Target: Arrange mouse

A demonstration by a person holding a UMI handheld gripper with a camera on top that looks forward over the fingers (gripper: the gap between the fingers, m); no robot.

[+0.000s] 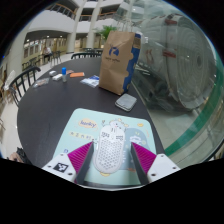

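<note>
White and perforated, the mouse [111,148] is seen lying on a pale green mat [85,122], which serves as the landmark on the dark round table [50,105]. The mouse sits at the near edge of the mat, toward the claw, with its body running lengthwise away from the camera. The claw [112,160] is spread around the mouse: a magenta pad [80,157] is seen at one flank and the other pad at the opposite flank, both very close to the shell. Whether the pads are already pressing on the mouse cannot be told with certainty; a firm pinch is not shown, and the mouse appears to rest on the mat by its own weight.

Beyond the mat, a small grey object [125,101] lies on the table, and farther off a brown paper bag [120,58] with blue print stands upright. Chairs are seen past the far side of the table.

As for progress, the task is judged to be at its grasping stage. The mouse is bracketed but not yet lifted or visibly repositioned. What is left is judged to be closing on it, moving it, and setting it squarely on the mat.
</note>
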